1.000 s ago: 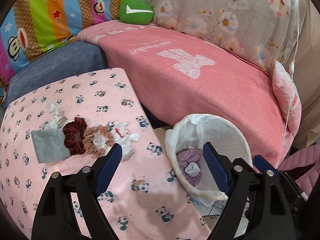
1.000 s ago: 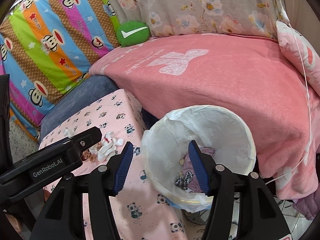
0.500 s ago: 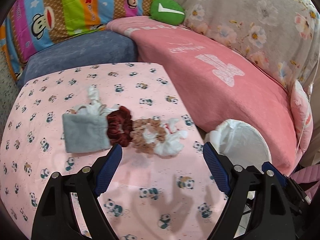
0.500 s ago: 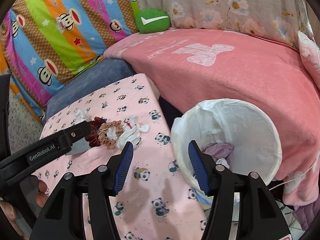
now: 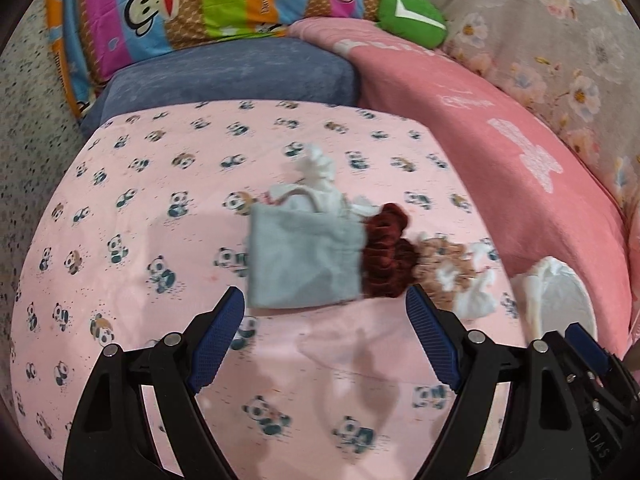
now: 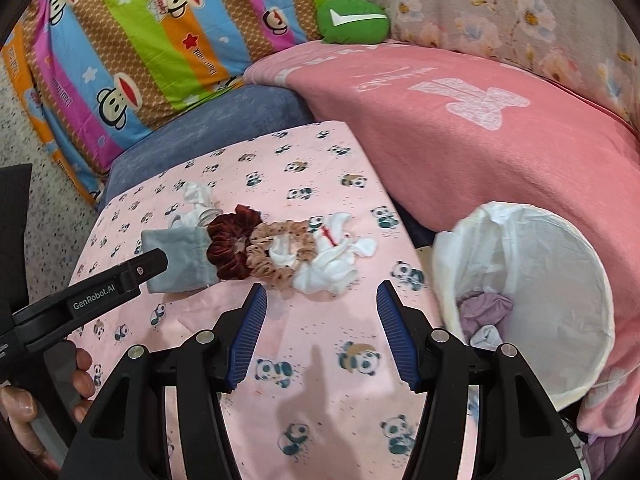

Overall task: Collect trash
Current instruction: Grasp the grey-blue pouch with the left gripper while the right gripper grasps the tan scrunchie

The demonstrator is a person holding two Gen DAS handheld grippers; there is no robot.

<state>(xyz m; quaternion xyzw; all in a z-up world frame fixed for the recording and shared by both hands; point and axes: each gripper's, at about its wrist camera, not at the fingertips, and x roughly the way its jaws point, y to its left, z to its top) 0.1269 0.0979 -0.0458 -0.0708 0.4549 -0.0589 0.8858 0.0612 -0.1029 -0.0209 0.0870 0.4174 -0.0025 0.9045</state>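
On the pink panda-print table (image 5: 160, 220) lies a row of items: a grey pouch (image 5: 300, 260), a dark red scrunchie (image 5: 386, 256), a tan scrunchie (image 5: 444, 272) and crumpled white tissue (image 5: 476, 300), with more white tissue (image 5: 316, 176) behind the pouch. The same row shows in the right wrist view: pouch (image 6: 180, 256), red scrunchie (image 6: 232, 240), tan scrunchie (image 6: 280, 252), tissue (image 6: 332, 264). My left gripper (image 5: 324, 320) is open and empty, just short of the pouch. My right gripper (image 6: 320, 316) is open and empty, just short of the tissue. The white-lined bin (image 6: 532, 292) stands at the right, holding a purple scrunchie (image 6: 484, 308).
A pink blanket-covered sofa (image 6: 500, 120) runs behind the table and bin. A blue cushion (image 5: 228, 76), a striped monkey pillow (image 6: 140, 48) and a green cushion (image 6: 352, 20) lie at the back. The left gripper's body (image 6: 92, 296) reaches into the right view's left side.
Both grippers have swung left from over the bin towards the items on the table. The left now faces the grey pouch, the right the tissue. Both stay open and empty.
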